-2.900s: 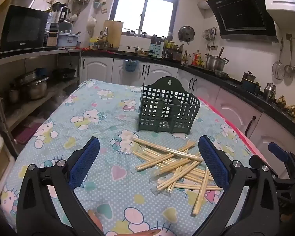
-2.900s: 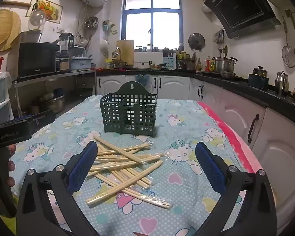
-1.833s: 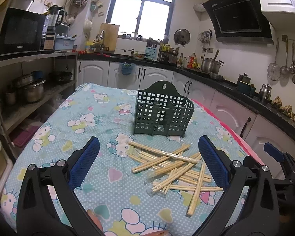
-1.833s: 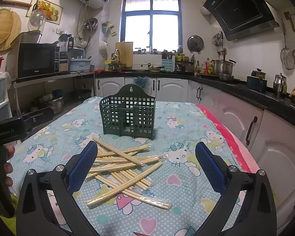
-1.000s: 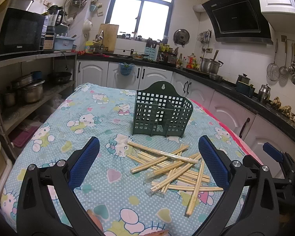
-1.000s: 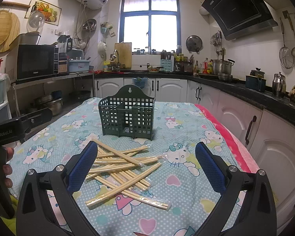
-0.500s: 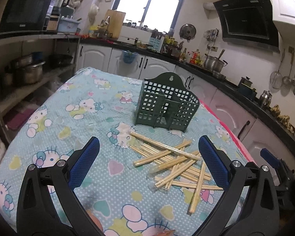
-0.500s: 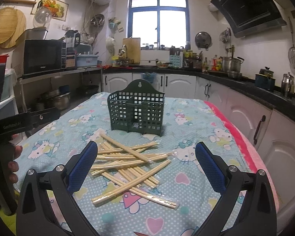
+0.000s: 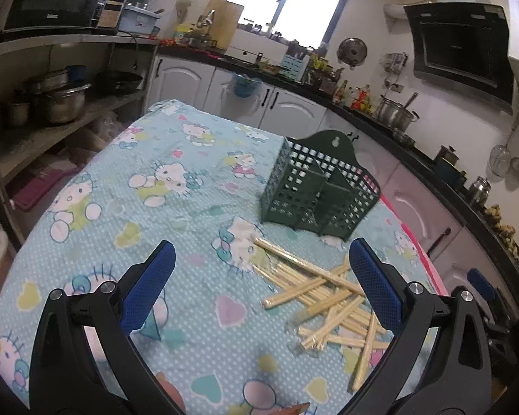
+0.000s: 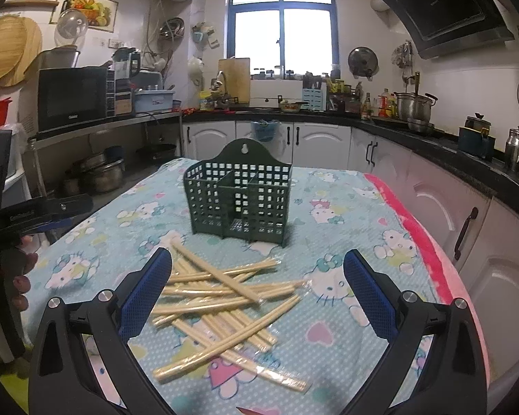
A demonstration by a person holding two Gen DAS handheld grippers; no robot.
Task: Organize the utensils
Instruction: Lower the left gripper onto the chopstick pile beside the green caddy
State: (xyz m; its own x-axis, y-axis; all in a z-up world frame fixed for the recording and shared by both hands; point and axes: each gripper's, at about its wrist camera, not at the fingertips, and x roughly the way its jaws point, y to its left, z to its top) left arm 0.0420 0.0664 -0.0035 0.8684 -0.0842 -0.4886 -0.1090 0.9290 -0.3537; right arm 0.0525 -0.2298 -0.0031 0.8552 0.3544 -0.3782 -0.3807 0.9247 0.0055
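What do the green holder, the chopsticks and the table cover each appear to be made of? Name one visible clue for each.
Green holder: probably moulded plastic, matt dark green; an even square grid of holes and a hanging hole at the top.
Chopsticks: likely bamboo or pale wood, unpainted; several seem wrapped in clear film that glints.
Table cover: printed cartoon pattern, apparently under a shiny clear plastic sheet that wrinkles and reflects light.

Around the green basket point(image 10: 237, 200) the tablecloth point(image 9: 121, 186) is bare to its left, right and behind. Only in front lies the chopstick pile point(image 10: 225, 297), near it.
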